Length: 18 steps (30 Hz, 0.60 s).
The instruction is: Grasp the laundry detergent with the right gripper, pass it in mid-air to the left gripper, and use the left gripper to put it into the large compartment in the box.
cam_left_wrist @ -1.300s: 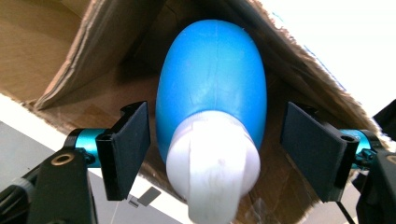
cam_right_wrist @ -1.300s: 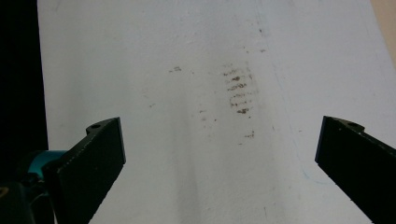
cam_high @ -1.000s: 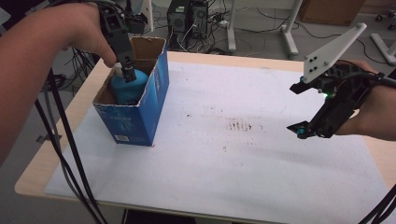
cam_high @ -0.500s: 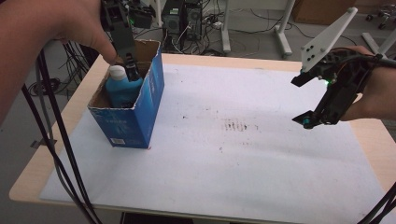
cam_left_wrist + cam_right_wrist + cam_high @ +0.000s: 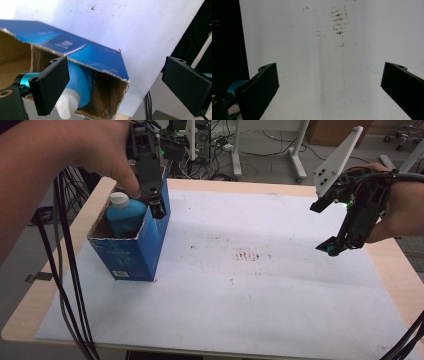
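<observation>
Since a second ago: left gripper [image 5: 150, 195] risen above box [image 5: 131, 251], jaws spread, holding nothing. Bottle [image 5: 124, 216] upright inside box, white cap up. Right gripper [image 5: 334, 225] raised slightly, jaws wide apart, nothing between. Box: torn blue cardboard. Table [image 5: 385, 265]: pale wood under stained white sheet [image 5: 240, 285]. Cables, desk legs behind.

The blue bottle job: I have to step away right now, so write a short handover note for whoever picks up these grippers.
Left gripper: open, jaws wide, hovering at the top of the blue carton, one jaw inside the opening beside the bottle, holding nothing.
Right gripper: open, empty, held above the white sheet at the table's right side.
Blue bottle: standing in the carton at the table's left, white cap above the torn rim.
Done: bottle is in the carton and released.
Left: probably just lift the left gripper clear.
</observation>
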### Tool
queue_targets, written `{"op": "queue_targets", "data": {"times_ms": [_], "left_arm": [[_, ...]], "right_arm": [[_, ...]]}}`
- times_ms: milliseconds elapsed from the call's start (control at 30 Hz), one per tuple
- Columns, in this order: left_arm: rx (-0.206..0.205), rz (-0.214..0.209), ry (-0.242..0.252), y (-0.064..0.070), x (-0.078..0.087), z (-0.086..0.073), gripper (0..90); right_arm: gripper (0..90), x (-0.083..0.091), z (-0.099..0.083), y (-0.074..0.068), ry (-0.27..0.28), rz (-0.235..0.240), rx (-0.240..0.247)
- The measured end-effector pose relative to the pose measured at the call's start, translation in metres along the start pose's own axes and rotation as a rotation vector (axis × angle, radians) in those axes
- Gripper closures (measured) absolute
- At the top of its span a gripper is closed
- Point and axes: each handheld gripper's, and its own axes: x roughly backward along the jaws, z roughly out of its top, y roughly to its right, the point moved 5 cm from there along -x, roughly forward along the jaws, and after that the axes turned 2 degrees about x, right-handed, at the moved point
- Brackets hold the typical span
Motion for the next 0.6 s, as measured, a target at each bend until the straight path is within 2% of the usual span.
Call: {"op": "queue_targets", "data": {"times_ms": [233, 600], "left_arm": [[-0.058, -0.013, -0.009, 0.010, -0.007, 0.015, 4.7], [-0.135, -0.021, -0.005, 0.019, -0.011, 0.036, 1.7]], "right_arm": [[0.6, -0.003, -0.002, 0.002, -0.068, 0.023, 0.012], [0.6, -0.005, -0.011, 0.006, -0.108, 0.052, -0.003]]}}
